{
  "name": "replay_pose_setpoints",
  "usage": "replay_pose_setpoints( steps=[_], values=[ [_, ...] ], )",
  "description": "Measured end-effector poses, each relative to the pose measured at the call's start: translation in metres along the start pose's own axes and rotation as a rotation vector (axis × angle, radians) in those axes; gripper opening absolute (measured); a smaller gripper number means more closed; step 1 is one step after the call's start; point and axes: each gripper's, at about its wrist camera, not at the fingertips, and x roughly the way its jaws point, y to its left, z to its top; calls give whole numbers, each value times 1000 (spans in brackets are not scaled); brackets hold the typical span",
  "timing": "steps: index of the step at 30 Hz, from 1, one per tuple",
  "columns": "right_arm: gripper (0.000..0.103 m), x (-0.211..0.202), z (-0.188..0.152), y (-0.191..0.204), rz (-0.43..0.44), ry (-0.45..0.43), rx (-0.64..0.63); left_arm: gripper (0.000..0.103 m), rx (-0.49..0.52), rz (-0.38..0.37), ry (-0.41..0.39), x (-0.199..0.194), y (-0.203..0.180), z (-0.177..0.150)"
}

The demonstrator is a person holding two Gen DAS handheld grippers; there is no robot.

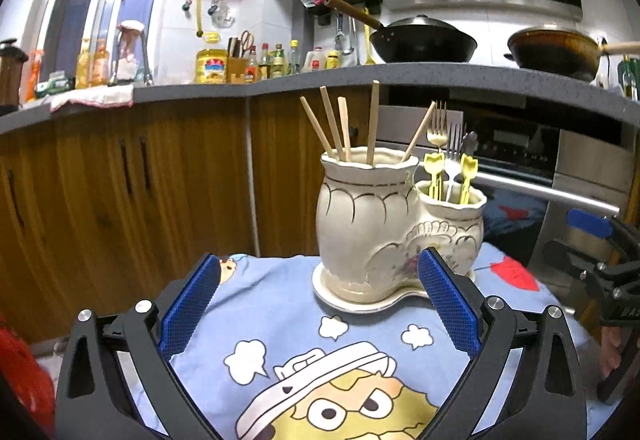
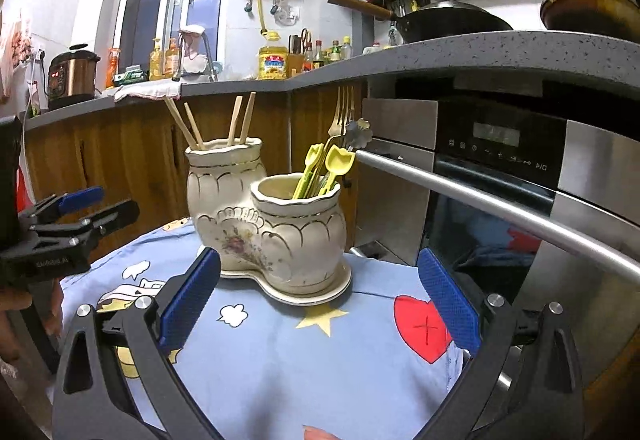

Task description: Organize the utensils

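A cream ceramic double holder [image 1: 372,224] stands on a small table with a blue cartoon cloth [image 1: 280,328]. Its tall pot holds several wooden chopsticks [image 1: 340,123]. Its short pot [image 1: 454,215] holds forks [image 1: 438,125] and yellow plastic utensils [image 1: 468,169]. My left gripper [image 1: 320,304] is open and empty, just short of the holder. My right gripper [image 2: 320,300] is open and empty, facing the holder [image 2: 276,224] from the short-pot side. The chopsticks [image 2: 216,119] and yellow utensils [image 2: 324,167] show there too. Each gripper shows at the edge of the other's view: right [image 1: 592,244], left [image 2: 76,215].
A wooden cabinet front [image 1: 120,183] and a grey counter [image 1: 280,83] with bottles, a wok [image 1: 424,39] and a pan stand behind the table. A built-in oven with a steel handle [image 2: 500,199] is close on the right. A rice cooker [image 2: 72,75] sits on the counter.
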Motion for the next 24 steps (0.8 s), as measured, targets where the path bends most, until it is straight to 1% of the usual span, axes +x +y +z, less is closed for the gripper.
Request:
replay_pose_setpoints(
  steps=[5, 11, 16, 24],
  values=[
    [98, 4, 1, -1, 3, 19, 3, 98, 11, -12, 0, 0, -2, 1],
    [98, 3, 1, 0, -1, 16, -4, 98, -9, -29, 0, 0, 1, 1],
    [98, 3, 1, 1, 0, 17, -9, 98, 11, -33, 6, 1, -3, 1],
    [98, 3, 1, 2, 0, 17, -10, 98, 14, -39, 14, 3, -6, 0]
  ],
)
